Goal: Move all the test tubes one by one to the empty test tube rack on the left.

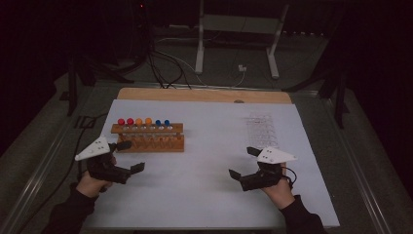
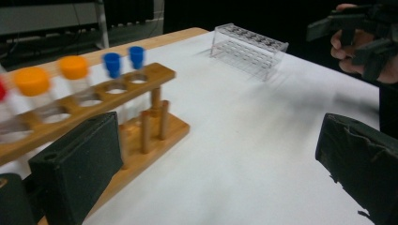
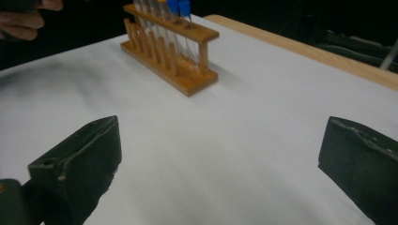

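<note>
A wooden test-tube rack point(image 1: 148, 136) stands on the left of the white sheet point(image 1: 209, 185), holding capped tubes: two red point(image 1: 125, 122), two orange point(image 1: 143, 121), two blue point(image 1: 162, 123). My left gripper point(image 1: 131, 156) is just in front of the rack's left end, open, with nothing between its jaws. In the left gripper view the rack point(image 2: 136, 140) lies close beside the left jaw of my gripper point(image 2: 218, 140). My right gripper point(image 1: 243, 162) hovers open over the right of the sheet, in front of a clear plastic rack point(image 1: 262, 129). It point(image 3: 220, 145) faces the wooden rack point(image 3: 173, 56) across bare sheet.
The clear rack point(image 2: 248, 44) looks empty. A bare wooden table edge point(image 1: 204, 95) runs behind the sheet. Beyond it are a white stand's legs point(image 1: 236, 44) and cables on the dark floor. Metal rails border the table on both sides.
</note>
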A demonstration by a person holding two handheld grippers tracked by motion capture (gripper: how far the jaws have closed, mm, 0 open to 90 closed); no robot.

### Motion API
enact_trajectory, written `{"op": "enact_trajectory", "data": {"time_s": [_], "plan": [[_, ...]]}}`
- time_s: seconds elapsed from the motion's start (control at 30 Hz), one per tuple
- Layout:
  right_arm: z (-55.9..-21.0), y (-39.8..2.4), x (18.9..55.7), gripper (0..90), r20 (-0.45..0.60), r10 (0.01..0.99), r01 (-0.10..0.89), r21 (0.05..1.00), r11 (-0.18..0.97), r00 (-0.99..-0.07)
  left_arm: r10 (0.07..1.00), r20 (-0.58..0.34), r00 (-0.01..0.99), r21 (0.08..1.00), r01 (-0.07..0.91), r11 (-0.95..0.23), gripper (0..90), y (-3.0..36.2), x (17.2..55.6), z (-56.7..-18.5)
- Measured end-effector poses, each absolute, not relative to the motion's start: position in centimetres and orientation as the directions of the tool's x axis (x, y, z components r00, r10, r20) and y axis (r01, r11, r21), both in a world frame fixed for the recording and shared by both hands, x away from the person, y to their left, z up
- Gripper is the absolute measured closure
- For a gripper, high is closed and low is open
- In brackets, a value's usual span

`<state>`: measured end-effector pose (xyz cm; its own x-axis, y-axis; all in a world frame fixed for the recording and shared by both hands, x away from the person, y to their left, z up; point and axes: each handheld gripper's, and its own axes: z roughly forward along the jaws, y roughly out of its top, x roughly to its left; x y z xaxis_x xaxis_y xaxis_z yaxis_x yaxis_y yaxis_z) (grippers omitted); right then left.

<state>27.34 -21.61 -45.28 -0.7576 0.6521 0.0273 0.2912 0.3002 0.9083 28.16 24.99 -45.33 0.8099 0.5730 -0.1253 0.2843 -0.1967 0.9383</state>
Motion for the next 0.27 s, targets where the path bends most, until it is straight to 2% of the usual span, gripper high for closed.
{"op": "enact_trajectory", "data": {"time_s": [0.27], "plan": [[-47.5,-22.8,26.1,0.0,0.016,0.676,0.318,0.891,0.325,-0.736,0.523,-0.126,0.843,0.927,0.288,-0.241,1.6,22.4,26.3,-48.3]]}}
